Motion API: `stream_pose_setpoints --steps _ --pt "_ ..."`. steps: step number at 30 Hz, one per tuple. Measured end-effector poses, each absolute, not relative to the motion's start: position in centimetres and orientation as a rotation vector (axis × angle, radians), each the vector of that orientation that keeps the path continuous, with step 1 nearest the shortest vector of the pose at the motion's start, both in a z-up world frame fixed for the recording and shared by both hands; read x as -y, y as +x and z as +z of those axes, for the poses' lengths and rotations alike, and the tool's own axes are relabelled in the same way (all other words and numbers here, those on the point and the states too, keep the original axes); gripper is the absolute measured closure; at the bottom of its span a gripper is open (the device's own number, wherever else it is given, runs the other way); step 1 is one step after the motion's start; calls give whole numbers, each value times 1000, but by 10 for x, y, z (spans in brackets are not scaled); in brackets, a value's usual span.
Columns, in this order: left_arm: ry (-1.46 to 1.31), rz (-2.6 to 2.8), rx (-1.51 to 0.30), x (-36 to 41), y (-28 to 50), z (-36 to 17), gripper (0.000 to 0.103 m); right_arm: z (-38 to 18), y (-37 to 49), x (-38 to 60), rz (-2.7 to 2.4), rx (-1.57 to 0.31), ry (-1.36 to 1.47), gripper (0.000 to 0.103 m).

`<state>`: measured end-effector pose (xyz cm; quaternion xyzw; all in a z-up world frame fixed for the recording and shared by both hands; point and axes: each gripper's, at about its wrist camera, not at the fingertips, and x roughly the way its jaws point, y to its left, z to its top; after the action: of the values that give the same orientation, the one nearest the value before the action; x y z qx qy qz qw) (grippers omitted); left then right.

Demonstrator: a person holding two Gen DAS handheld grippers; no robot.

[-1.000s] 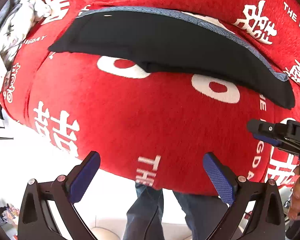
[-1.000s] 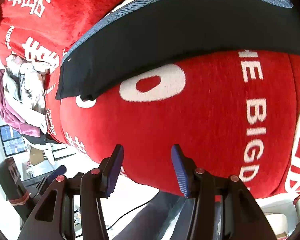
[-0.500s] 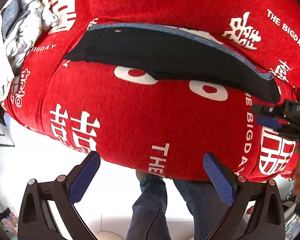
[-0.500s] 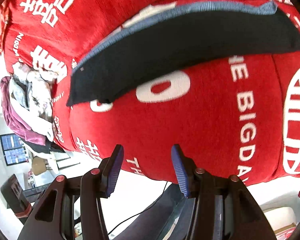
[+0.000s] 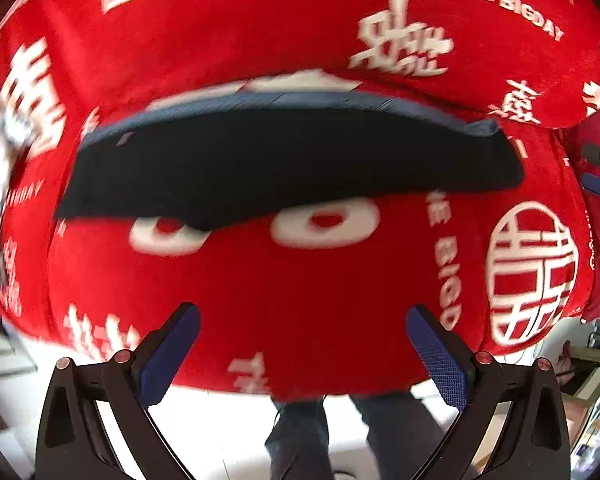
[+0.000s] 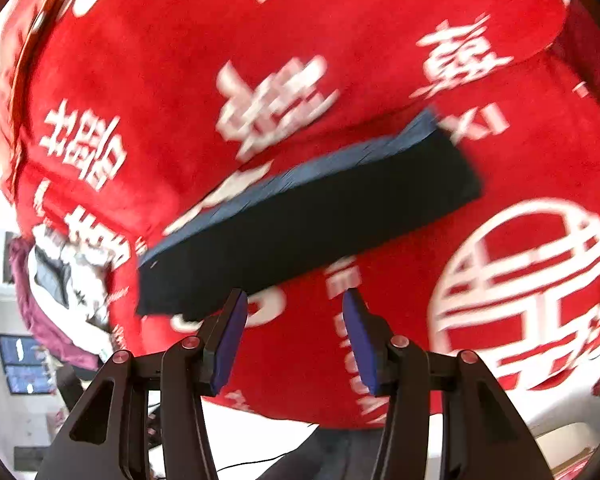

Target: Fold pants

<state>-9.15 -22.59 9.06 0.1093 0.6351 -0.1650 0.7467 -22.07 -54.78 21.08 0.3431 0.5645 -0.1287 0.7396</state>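
Dark navy pants (image 5: 284, 160) lie folded into a long flat strip across the red cloth (image 5: 300, 264) with white characters; the blue inner layer shows along the far edge. In the right wrist view the pants (image 6: 312, 220) run diagonally. My left gripper (image 5: 302, 330) hangs open above the cloth's near edge, clear of the pants, nothing between its blue pads. My right gripper (image 6: 294, 318) is also open and empty, its left fingertip (image 6: 236, 312) just below the pants' near edge in the picture. The right gripper's tip (image 5: 598, 172) shows at the left wrist view's right edge.
A pile of crumpled white, grey and maroon clothes (image 6: 60, 292) sits at the cloth's left end. A person's legs in dark jeans (image 5: 340, 432) stand at the near edge. White floor (image 5: 220, 432) and screens (image 6: 24, 364) lie beyond the table.
Both grippers have lifted and pulled back from the pants, which now look smaller and farther. The left view has shifted right; the right view now takes in the whole strip. Jaw widths are unchanged.
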Motion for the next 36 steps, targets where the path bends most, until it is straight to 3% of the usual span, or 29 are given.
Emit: stream_pose_setpoints --steps 7,15,22,23,24,25,26,29,31,36 --pt "213 -328 -1345 309 -20 66 0 190 -214 651 -381 -1223 770 49" --pt "227 -205 -1360 358 41 -12 0 78 -185 684 -353 -1274 873 49" --pt "337 -142 -1374 381 55 -73 0 15 -138 711 -332 -1235 869 50" --pt "347 -147 -1379 381 53 -80 0 8 -139 718 -364 -1246 859 56" --pt "328 -149 -1369 379 52 -80 0 5 -144 726 -374 -1223 889 71" --pt "322 -152 -1371 378 52 -79 0 4 -153 733 -395 -1193 936 80" --pt "325 -162 -1386 376 52 -78 0 7 -162 737 -417 -1167 976 80" --pt "355 -179 -1391 375 49 -67 0 30 -184 729 -383 -1131 979 61" --pt "372 -224 -1364 378 43 -55 0 40 -200 715 -299 -1103 1025 33" --pt "372 -284 -1362 396 32 -58 0 16 -250 669 -238 -1088 1244 31"
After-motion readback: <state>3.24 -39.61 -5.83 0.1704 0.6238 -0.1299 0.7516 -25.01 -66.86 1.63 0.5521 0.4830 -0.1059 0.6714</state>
